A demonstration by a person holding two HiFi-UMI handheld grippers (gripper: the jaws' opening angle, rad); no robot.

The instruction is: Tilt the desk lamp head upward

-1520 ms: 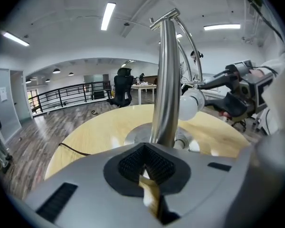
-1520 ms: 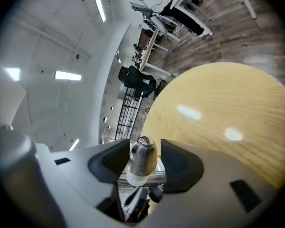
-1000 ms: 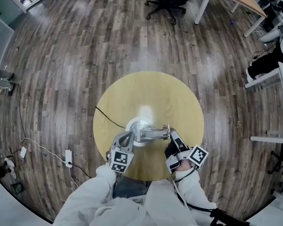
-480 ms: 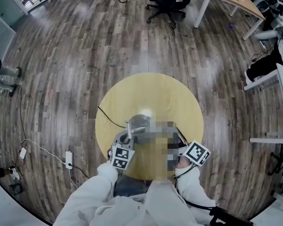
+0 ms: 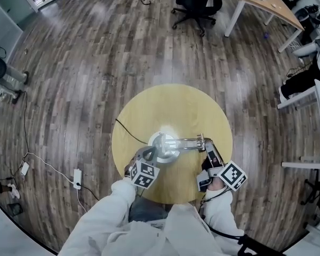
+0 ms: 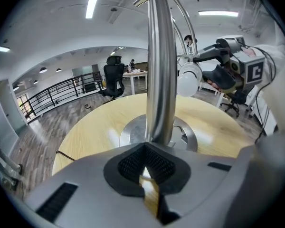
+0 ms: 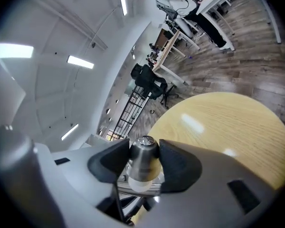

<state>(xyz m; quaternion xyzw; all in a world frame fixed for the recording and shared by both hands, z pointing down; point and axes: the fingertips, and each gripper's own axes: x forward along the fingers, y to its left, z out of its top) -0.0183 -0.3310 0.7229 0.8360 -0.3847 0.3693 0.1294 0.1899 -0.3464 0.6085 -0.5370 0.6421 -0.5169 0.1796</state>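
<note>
Chrome catches the office light as the desk lamp (image 5: 165,143) stands near the middle of the round wooden table (image 5: 149,105), its arm reaching toward the right edge. The right gripper (image 5: 207,145) pinches the lamp head (image 7: 143,153) squarely between its dark pads, with the metal cap poking out above them. The left gripper (image 6: 146,167), approaching from the near edge, has its claw pressed together with nothing in it. The upright post (image 6: 160,70) rises just beyond the pads (whether they actually touch it is hard to say from this angle).

Compared with a second ago, the right gripper has swung out toward the right edge and carried the head with it. The arm now shows at fuller stretch from above. That suggests the tilt is under way rather than finished. From the left gripper view the pale bulb end appears to face across the table, not yet upward.
</note>
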